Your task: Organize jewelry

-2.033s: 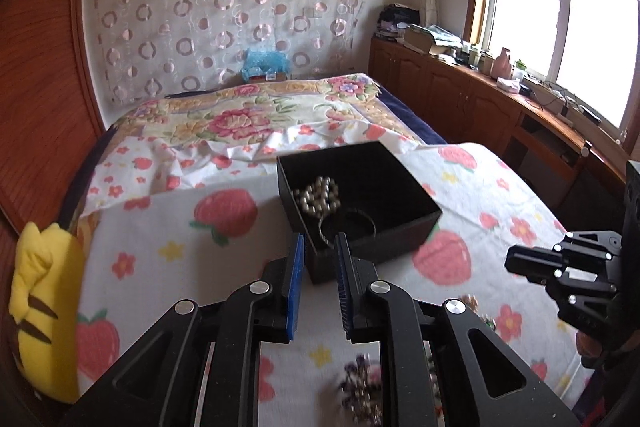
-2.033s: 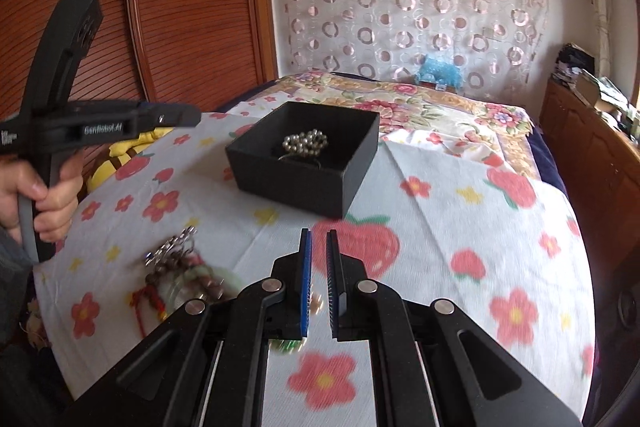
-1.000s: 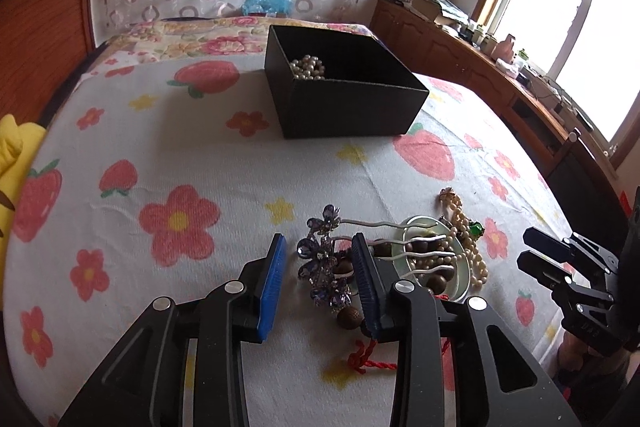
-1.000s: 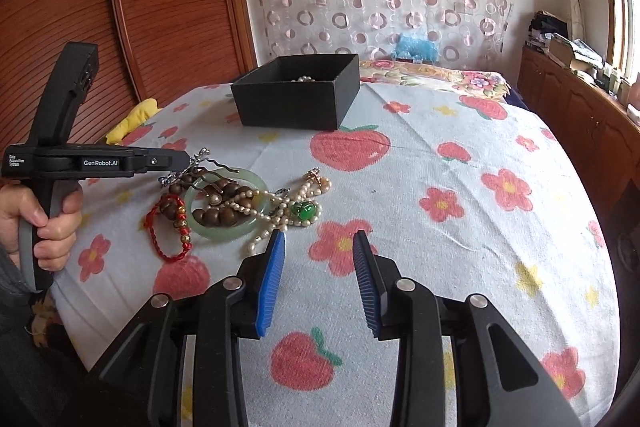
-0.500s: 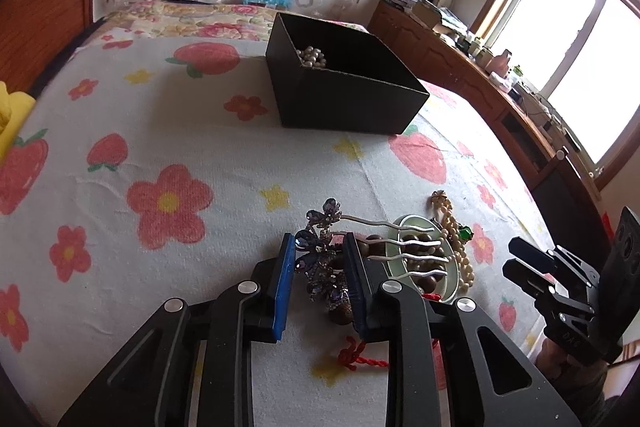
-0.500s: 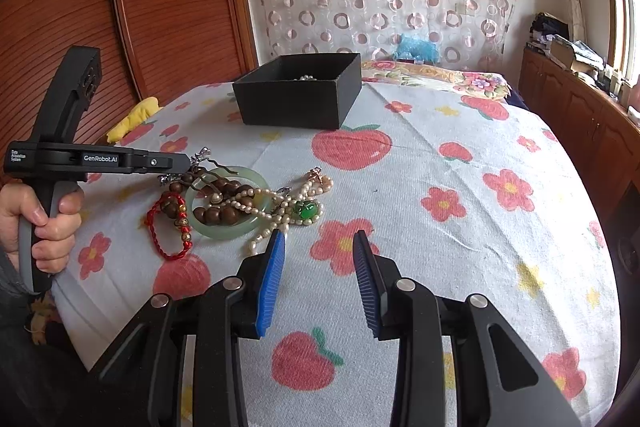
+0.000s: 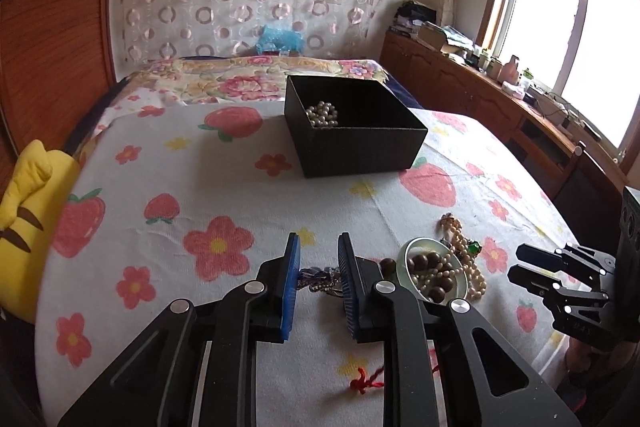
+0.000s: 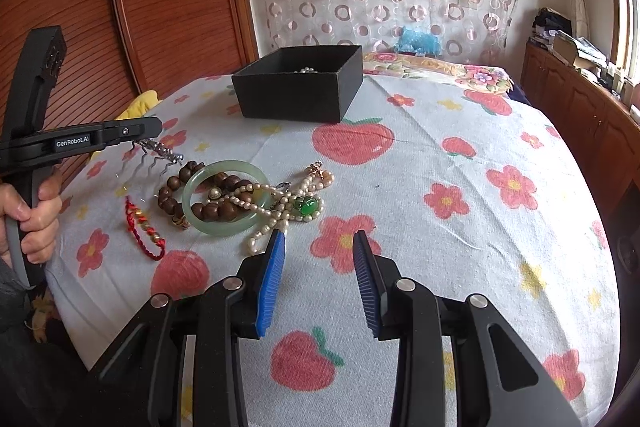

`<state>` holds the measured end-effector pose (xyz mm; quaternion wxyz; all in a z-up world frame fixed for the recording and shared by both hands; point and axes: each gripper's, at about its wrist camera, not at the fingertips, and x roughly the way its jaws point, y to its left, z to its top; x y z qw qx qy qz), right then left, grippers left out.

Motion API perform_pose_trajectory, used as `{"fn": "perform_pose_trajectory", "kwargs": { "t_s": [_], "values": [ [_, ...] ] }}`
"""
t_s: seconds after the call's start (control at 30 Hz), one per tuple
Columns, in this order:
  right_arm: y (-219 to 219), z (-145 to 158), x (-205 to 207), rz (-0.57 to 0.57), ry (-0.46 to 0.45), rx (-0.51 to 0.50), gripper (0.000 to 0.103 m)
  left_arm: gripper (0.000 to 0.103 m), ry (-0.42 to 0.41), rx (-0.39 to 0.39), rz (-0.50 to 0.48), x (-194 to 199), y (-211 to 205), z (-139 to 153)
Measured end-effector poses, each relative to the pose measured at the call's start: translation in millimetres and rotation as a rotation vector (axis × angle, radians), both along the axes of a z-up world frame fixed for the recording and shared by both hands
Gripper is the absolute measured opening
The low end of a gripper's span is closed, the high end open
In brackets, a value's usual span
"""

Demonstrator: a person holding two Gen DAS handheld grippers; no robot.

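My left gripper (image 7: 318, 277) is shut on a purple crystal hair comb (image 7: 320, 277) and holds it above the cloth; in the right wrist view the comb (image 8: 158, 151) hangs from the left gripper (image 8: 150, 137), prongs down. A pile of jewelry lies on the cloth: a green jade bangle (image 8: 225, 197), brown wooden beads (image 8: 178, 197), a pearl necklace with a green stone (image 8: 306, 206) and a red cord bracelet (image 8: 142, 227). A black box (image 7: 354, 125) holds pearls (image 7: 322, 113). My right gripper (image 8: 320, 267) is open and empty, right of the pile.
The strawberry and flower tablecloth (image 8: 460, 187) covers a round table. A yellow plush (image 7: 24, 211) lies at the left edge. A bed (image 7: 248, 79) stands behind the table, wooden cabinets (image 7: 480, 99) along the window wall.
My left gripper has closed on the purple hair comb and lifted it off the pile. The right gripper stays open and has hardly moved.
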<state>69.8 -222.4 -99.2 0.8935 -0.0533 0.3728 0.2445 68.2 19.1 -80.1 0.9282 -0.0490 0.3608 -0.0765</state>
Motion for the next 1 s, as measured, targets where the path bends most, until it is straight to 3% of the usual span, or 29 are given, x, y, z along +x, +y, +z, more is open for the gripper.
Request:
{"fn": "perform_pose_trajectory", "kwargs": {
  "t_s": [0.53,0.6,0.87,1.0],
  "values": [
    [25.5,3.9,26.9,0.100,0.023,-0.068,0.038,0.018,-0.064,0.004,0.043,0.2,9.4,12.4],
    [28.5,3.9,31.0,0.112,0.026,-0.075,0.030,0.018,-0.068,0.008,0.041,0.1,8.5,13.8],
    [34.4,-4.1,45.7,0.135,0.064,-0.101,0.027,0.018,-0.075,0.013,0.027,0.8,4.6,15.5],
    [33.8,-4.6,48.8,0.146,0.072,-0.091,0.017,0.018,-0.077,0.015,0.025,0.8,3.2,16.2]
  ]
}}
